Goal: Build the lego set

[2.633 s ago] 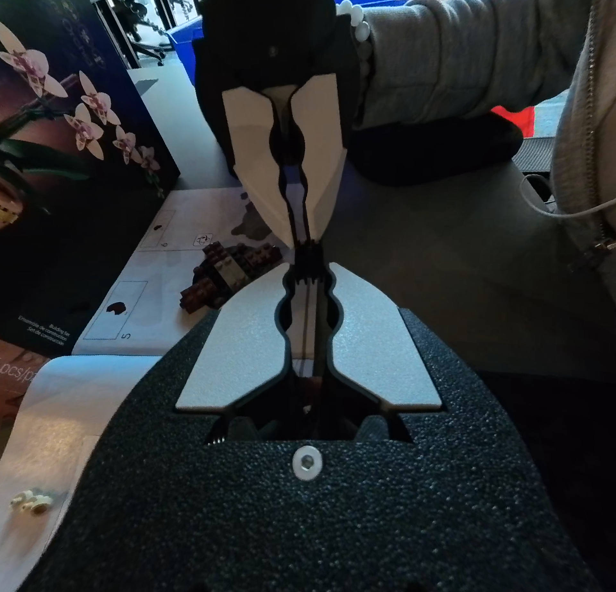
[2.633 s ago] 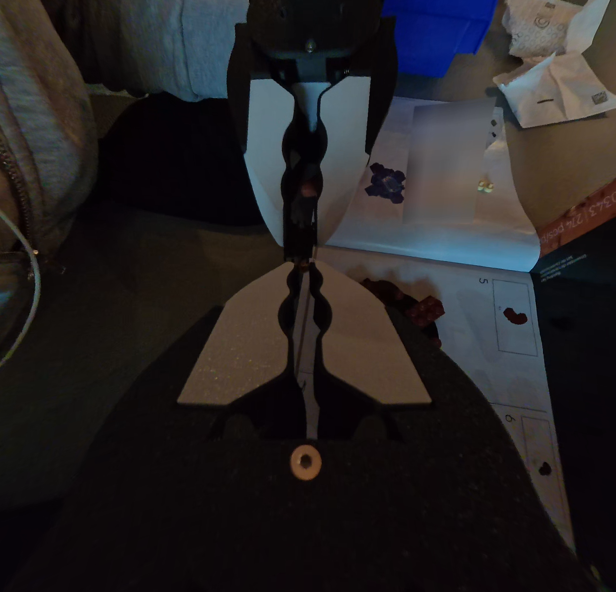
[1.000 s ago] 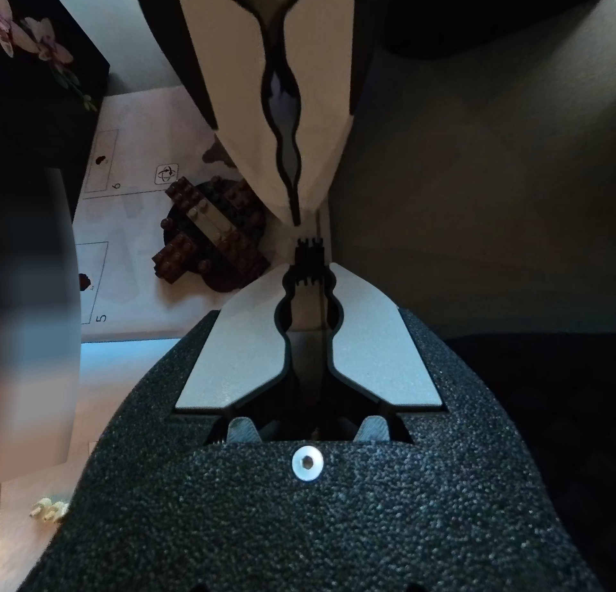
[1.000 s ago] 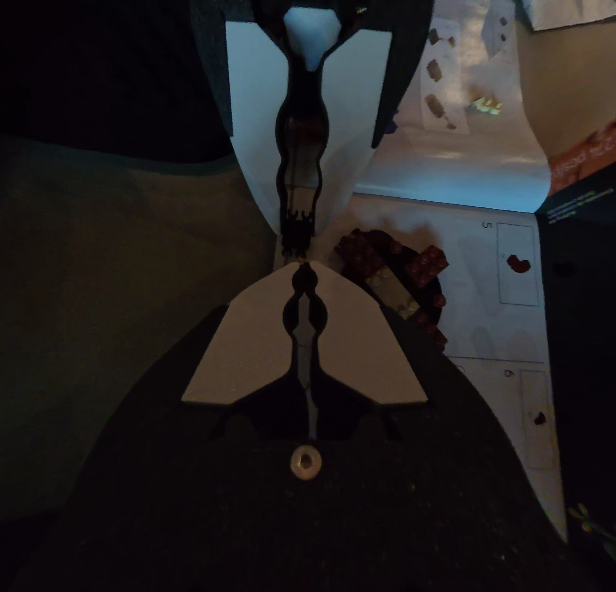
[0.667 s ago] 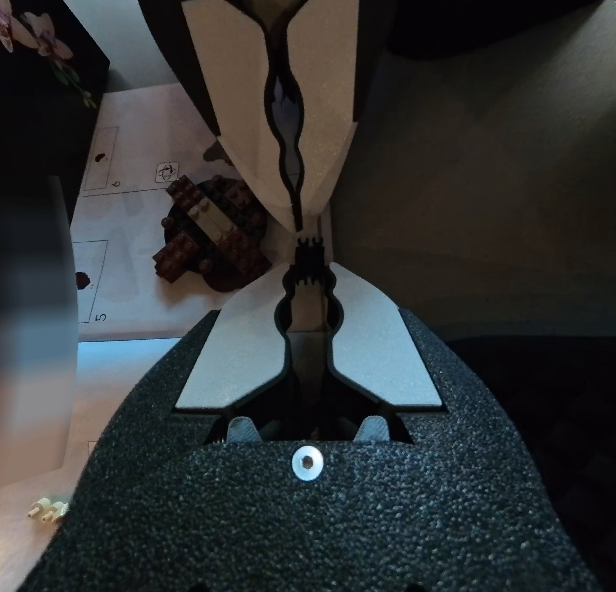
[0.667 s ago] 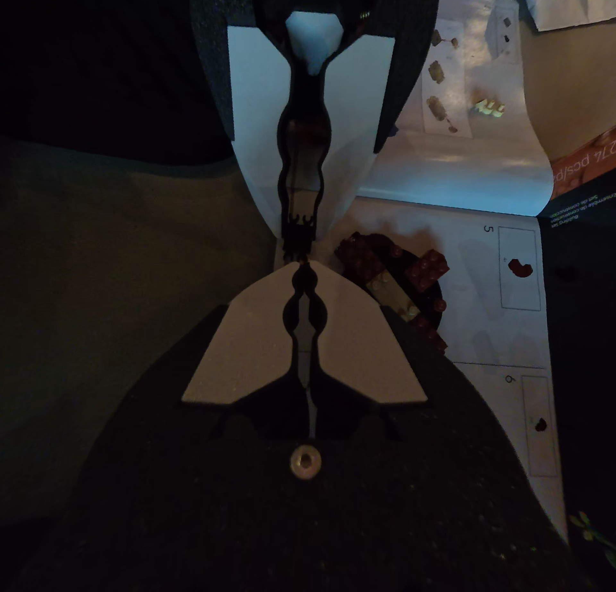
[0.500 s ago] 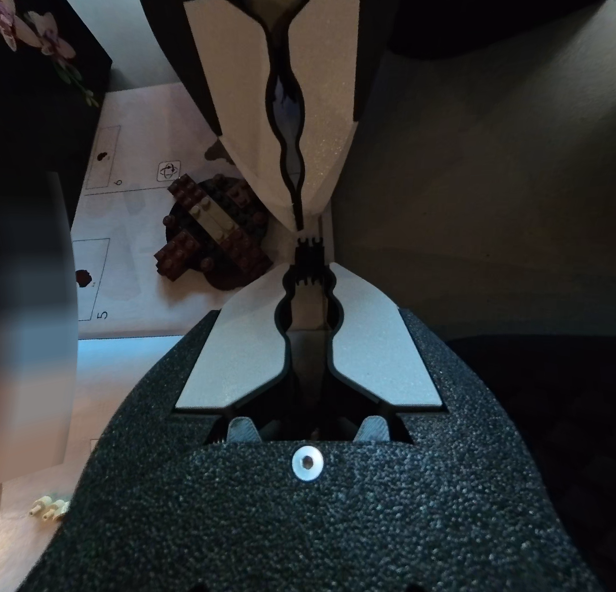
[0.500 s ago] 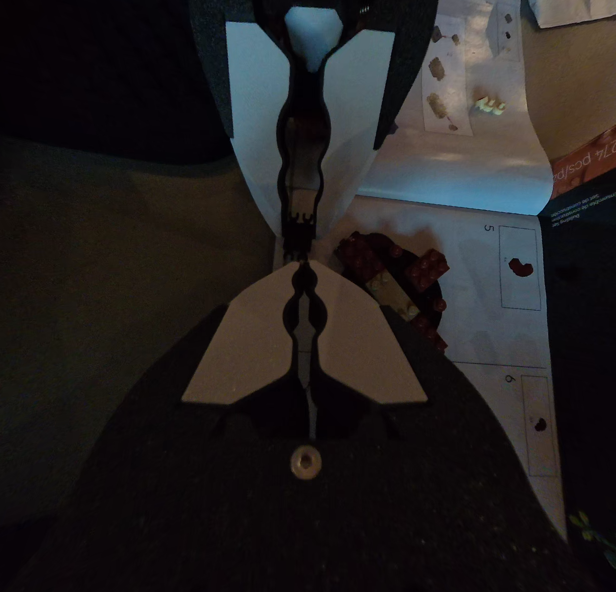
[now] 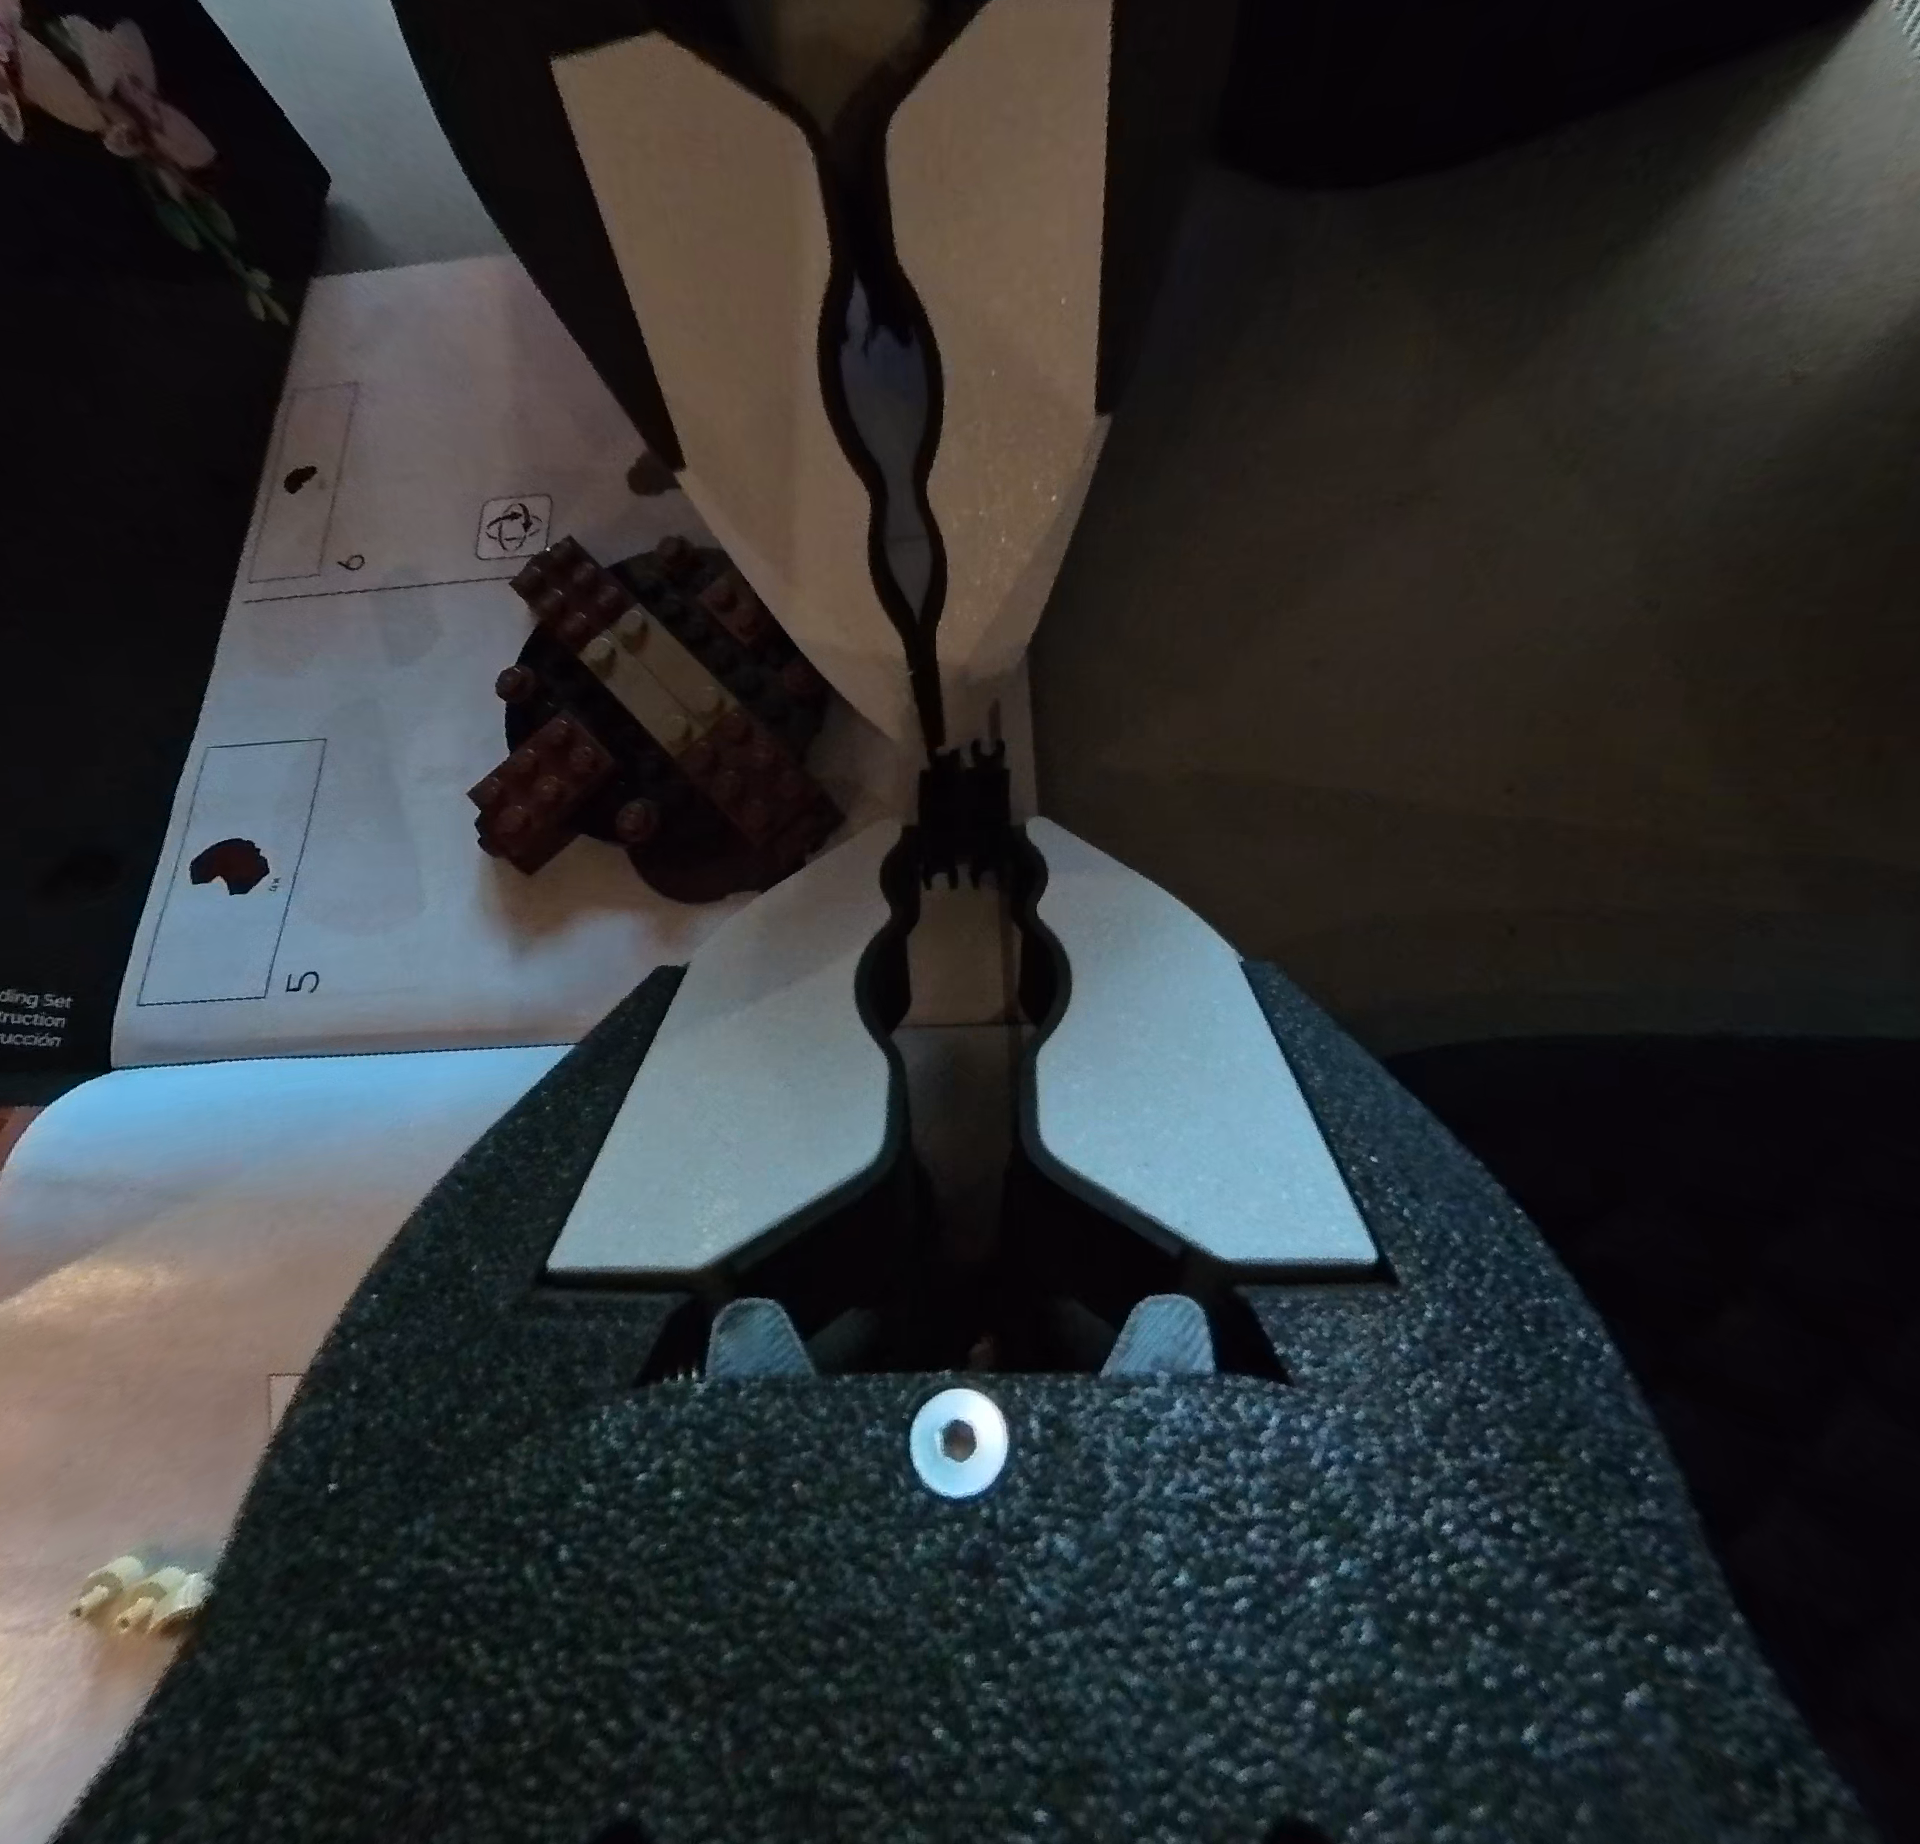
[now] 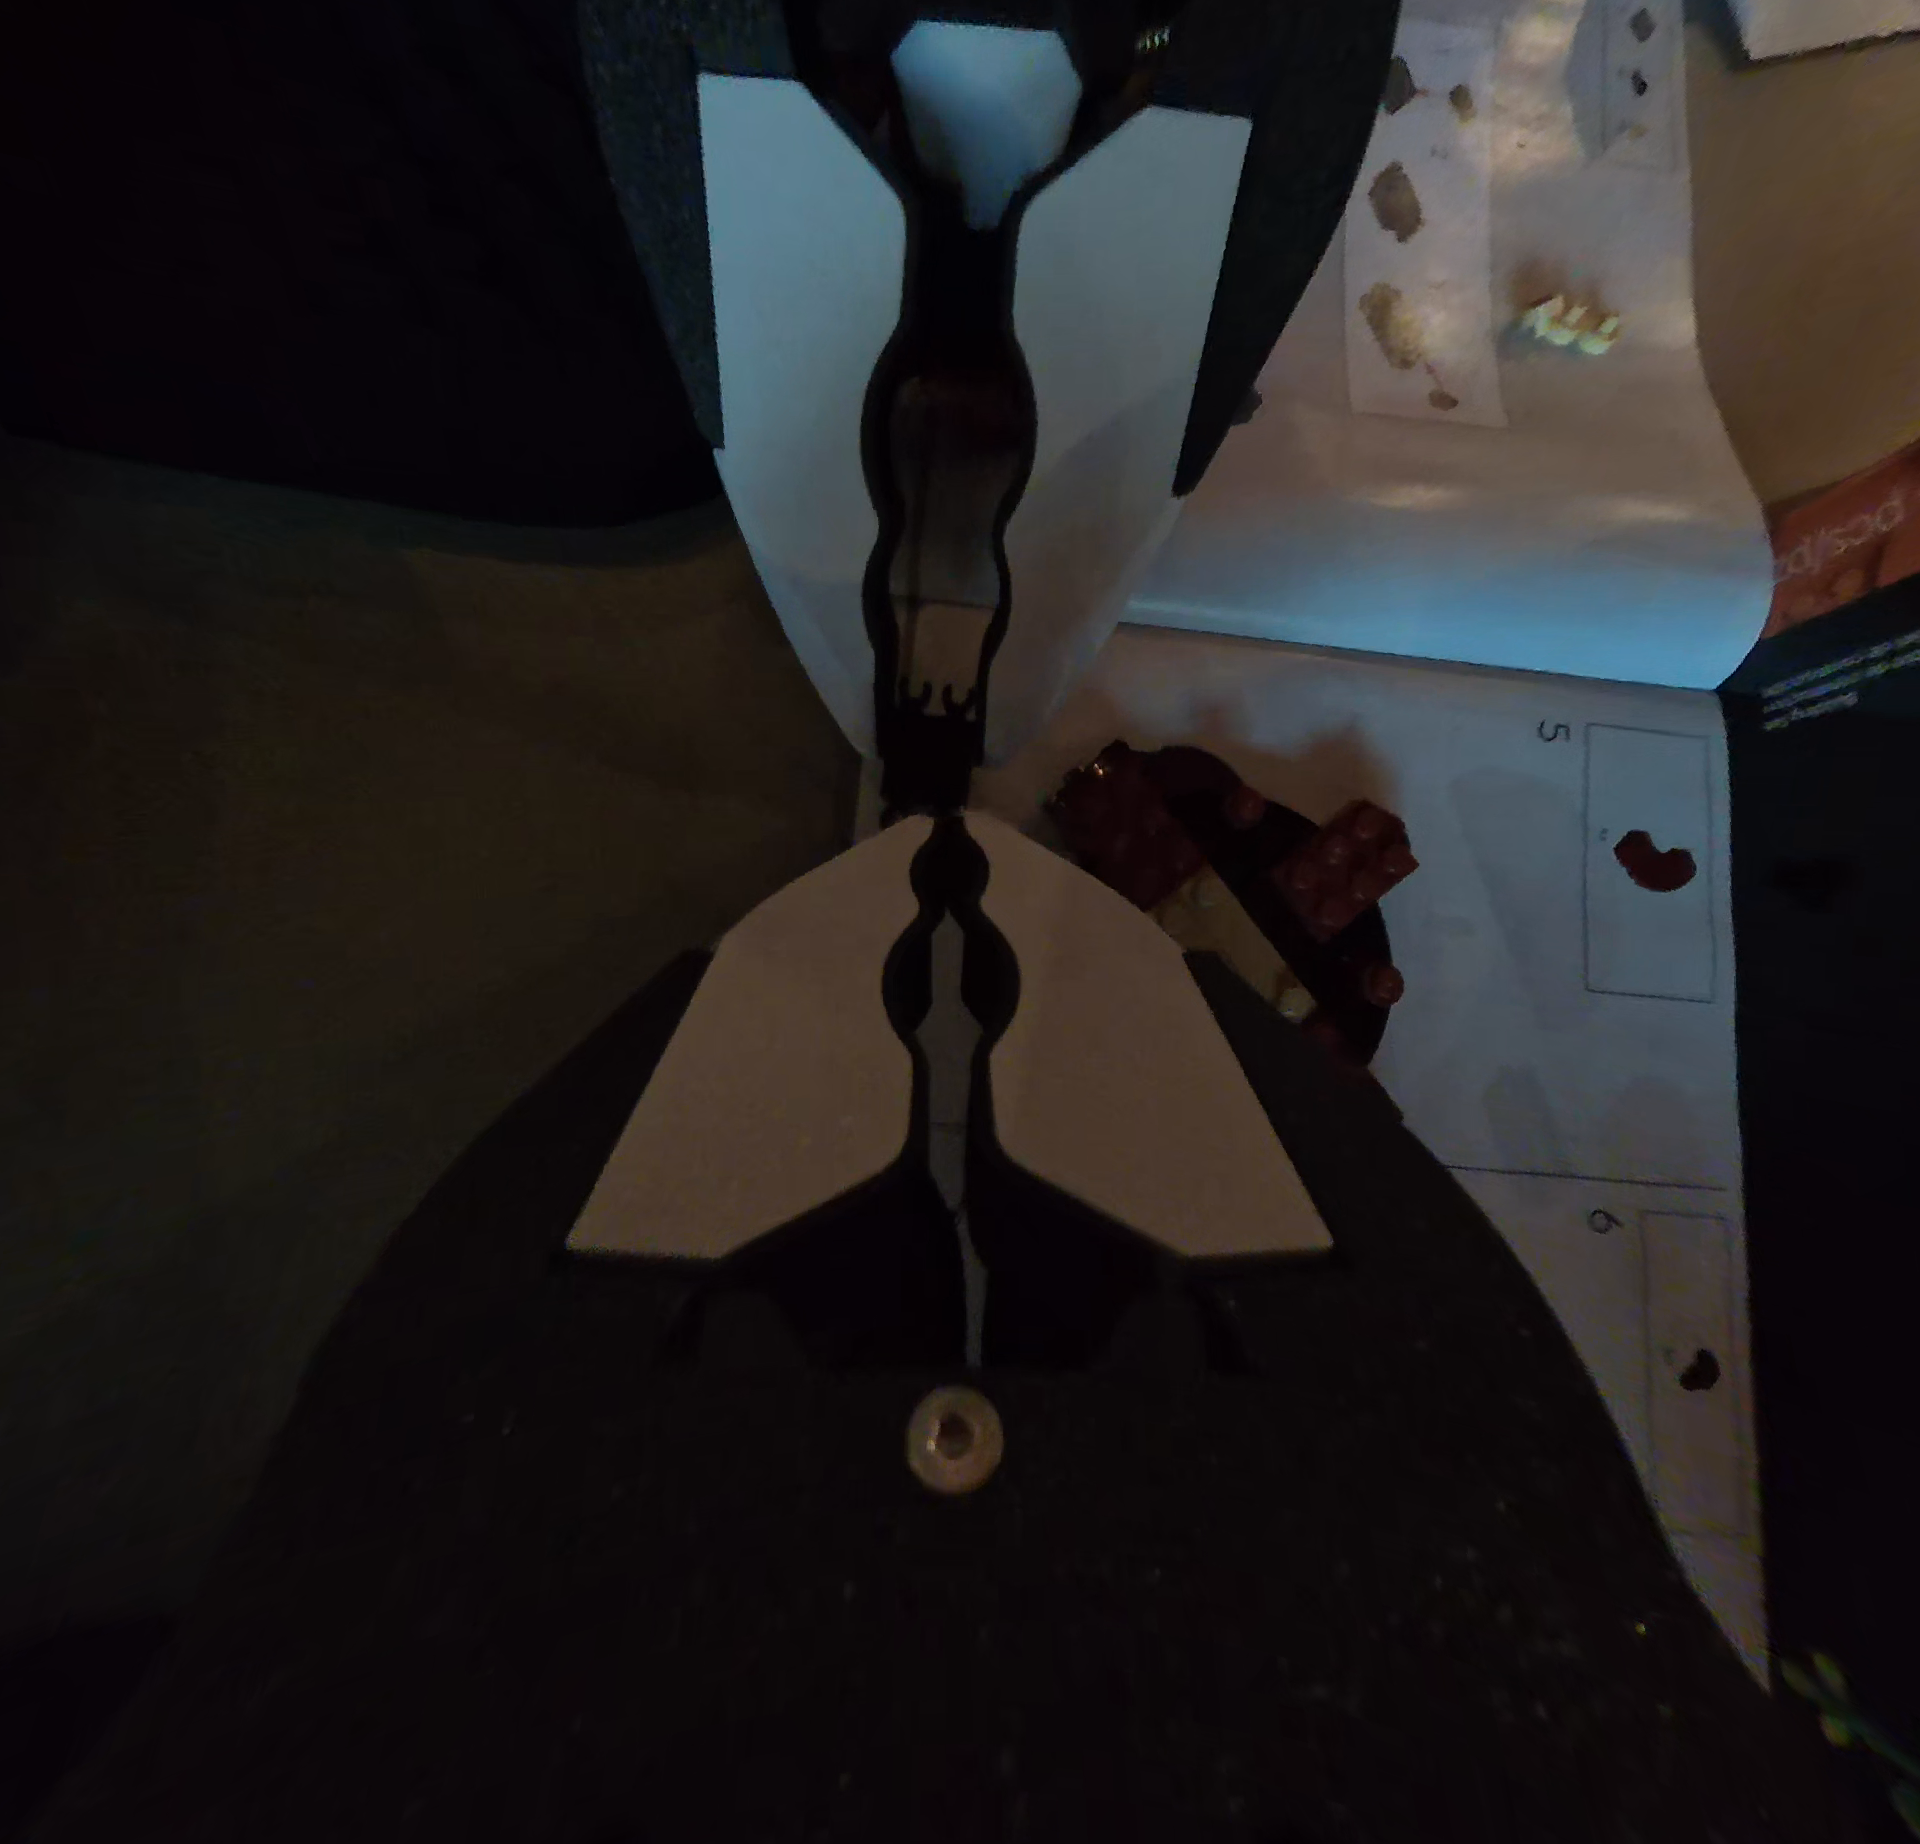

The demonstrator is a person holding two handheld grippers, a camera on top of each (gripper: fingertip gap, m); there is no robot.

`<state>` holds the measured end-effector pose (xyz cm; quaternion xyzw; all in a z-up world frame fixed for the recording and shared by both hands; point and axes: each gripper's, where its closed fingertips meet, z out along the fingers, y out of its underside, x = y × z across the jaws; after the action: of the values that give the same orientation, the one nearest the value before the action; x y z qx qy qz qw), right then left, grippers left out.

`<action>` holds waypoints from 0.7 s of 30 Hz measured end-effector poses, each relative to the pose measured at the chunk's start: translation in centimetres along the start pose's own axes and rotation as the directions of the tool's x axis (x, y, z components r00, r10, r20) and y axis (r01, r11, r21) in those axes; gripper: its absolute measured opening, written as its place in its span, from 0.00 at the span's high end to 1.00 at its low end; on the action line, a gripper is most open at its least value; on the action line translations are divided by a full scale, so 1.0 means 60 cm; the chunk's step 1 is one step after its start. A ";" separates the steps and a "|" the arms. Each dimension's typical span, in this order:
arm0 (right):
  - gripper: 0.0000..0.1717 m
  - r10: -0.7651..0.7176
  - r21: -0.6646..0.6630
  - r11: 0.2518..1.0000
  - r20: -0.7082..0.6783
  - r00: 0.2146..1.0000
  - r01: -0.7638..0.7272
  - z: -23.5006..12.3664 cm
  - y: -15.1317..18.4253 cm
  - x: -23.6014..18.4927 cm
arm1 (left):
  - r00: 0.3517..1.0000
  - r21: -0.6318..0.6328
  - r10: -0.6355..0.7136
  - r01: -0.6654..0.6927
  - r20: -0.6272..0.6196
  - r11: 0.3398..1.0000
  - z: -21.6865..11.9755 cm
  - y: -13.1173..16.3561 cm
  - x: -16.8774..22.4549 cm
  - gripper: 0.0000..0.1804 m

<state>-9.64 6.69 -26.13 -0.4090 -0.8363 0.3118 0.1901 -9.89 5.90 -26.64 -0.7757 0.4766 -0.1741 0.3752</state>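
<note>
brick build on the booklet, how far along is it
Done: the build sits on the booklet, a round dark base carrying brown and tan bricks. In hand: the left gripper pinches a small black piece, and the right gripper's shut tips meet its far end, beside the build. Left: that piece is not on the build, and cream pieces lie loose on the booklet.
</note>
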 end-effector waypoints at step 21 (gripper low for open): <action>1.00 0.030 -0.168 0.986 0.055 0.998 -0.020 0.006 -0.001 0.000 | 1.000 -0.005 -0.024 0.024 -0.015 1.000 0.001 0.001 0.000 0.91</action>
<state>-9.87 6.51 -26.33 -0.4248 -0.8595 0.2543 0.1271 -9.91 5.89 -26.73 -0.7810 0.4706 -0.1830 0.3676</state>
